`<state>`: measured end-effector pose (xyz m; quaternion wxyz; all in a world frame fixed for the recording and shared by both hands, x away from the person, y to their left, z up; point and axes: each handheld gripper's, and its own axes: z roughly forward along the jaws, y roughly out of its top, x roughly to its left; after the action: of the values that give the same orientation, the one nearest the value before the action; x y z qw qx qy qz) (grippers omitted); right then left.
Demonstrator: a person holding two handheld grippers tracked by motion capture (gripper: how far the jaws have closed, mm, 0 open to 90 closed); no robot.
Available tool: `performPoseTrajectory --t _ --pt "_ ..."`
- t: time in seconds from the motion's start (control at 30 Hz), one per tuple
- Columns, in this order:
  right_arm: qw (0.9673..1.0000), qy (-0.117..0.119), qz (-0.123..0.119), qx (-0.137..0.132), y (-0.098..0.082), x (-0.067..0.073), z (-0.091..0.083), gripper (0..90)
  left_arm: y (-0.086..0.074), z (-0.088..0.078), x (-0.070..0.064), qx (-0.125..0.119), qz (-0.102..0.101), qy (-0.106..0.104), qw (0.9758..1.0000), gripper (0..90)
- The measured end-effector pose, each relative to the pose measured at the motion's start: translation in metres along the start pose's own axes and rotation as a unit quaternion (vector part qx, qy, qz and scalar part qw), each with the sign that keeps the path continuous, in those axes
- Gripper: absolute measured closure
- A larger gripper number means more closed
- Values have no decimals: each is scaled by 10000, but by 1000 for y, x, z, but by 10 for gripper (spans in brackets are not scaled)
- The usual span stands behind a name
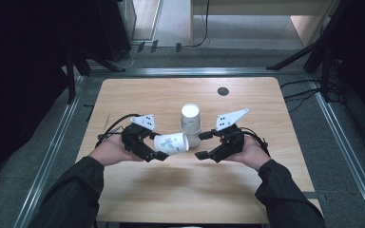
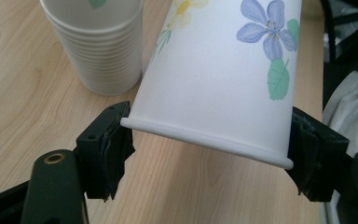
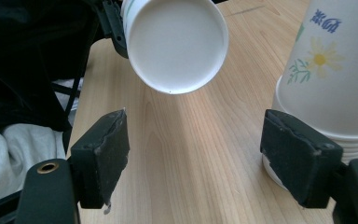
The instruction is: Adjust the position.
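A stack of white paper cups (image 1: 190, 121) stands upside down in the middle of the wooden table (image 1: 247, 190). A single flower-printed cup (image 1: 171, 143) is held lying on its side just above the table, its base pointing right toward the stack. My left gripper (image 1: 159, 146) is shut on that cup (image 2: 219, 79) at its rim, with a pad on each side. The stack (image 2: 100, 46) stands behind it. My right gripper (image 1: 202, 145) is open beside the stack's foot. Its view looks at the held cup's round base (image 3: 175, 44), with the stack (image 3: 331, 70) behind its right jaw.
A small black round insert (image 1: 223, 91) sits in the table near the far edge. Metal rails run along both sides of the table, and dark stands and cables lie on the floor beyond. The person's sleeves come in from the near edge.
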<state>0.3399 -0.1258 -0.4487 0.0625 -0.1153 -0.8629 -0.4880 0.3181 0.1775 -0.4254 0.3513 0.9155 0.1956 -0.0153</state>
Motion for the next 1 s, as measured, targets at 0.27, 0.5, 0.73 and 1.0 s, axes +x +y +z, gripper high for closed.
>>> performPoseTrajectory --t 0.27,0.5,0.73,1.0 --pt "10000 -15 -18 5 -1 5 5 240 13 -4 -2 607 226 101 9978 242" --pt "9999 -122 -78 -17 -3 6 8 240 23 -4 -1 905 341 120 9952 243" --pt "9998 -139 -109 14 -3 8 11 240 28 -1 -1 1114 426 125 9928 242" --pt "9997 -210 -143 68 -3 10 15 237 29 4 0 1405 446 157 9890 242"
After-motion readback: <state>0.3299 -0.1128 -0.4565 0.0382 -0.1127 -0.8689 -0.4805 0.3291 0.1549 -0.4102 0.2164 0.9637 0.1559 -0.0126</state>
